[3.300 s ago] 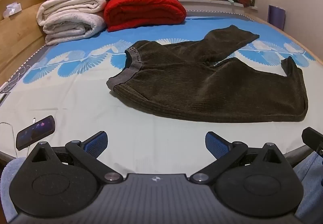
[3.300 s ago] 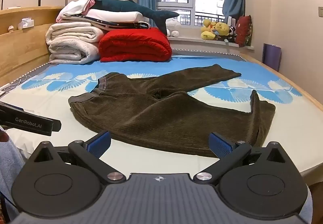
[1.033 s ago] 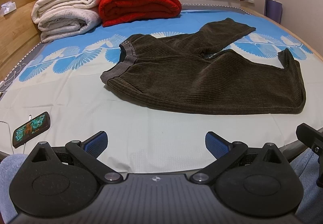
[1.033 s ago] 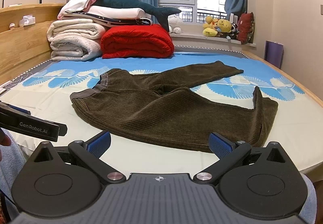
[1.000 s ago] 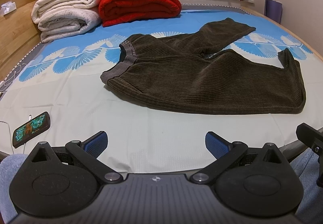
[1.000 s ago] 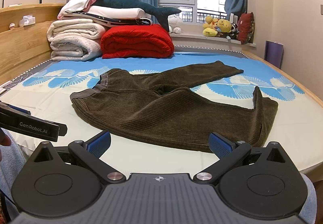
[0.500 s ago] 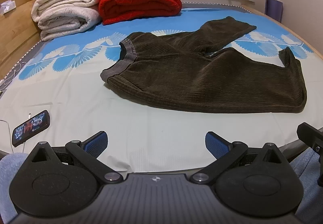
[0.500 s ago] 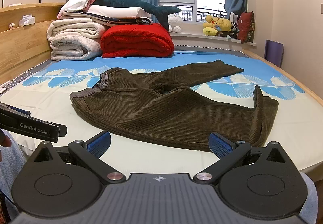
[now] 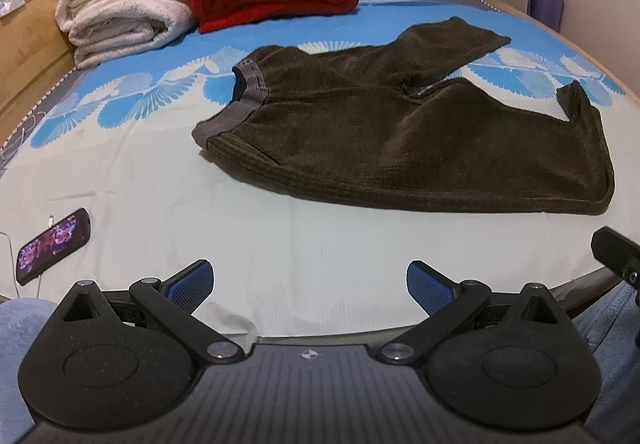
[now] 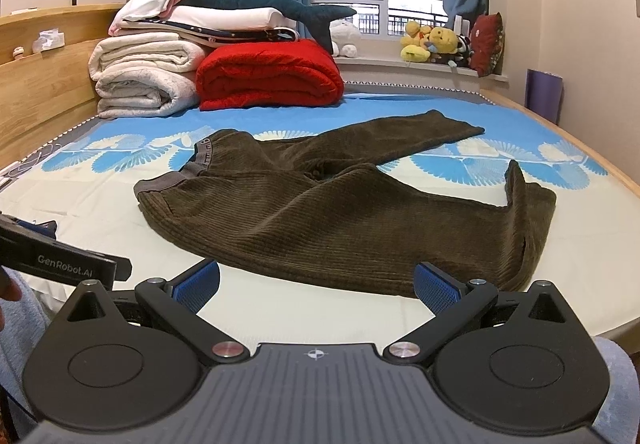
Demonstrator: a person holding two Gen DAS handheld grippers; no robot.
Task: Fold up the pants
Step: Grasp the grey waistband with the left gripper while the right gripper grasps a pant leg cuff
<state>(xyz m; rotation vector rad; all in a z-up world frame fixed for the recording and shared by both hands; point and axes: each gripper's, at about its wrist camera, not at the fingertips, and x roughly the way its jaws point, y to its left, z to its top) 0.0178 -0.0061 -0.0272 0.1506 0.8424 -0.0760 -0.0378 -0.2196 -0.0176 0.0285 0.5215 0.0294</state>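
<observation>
Both tongs gape wide, empty, short of the pants [image 9: 400, 136]: left gripper [image 9: 310, 280], right gripper [image 10: 316, 282]; we judge pinching waistband [image 9: 246, 100] and hem together keeps layers aligned

A bed [image 10: 100, 212] with a blue-and-white feather-print sheet carries a folded red blanket [image 10: 272, 74] beside a stack of rolled white quilts [image 10: 144, 76]. A plush shark [image 10: 256, 2] lies on top of the stack. Stuffed toys [image 10: 436, 44] line the windowsill, and a phone [image 9: 52, 244] with a lit screen rests near the bed's front edge
</observation>
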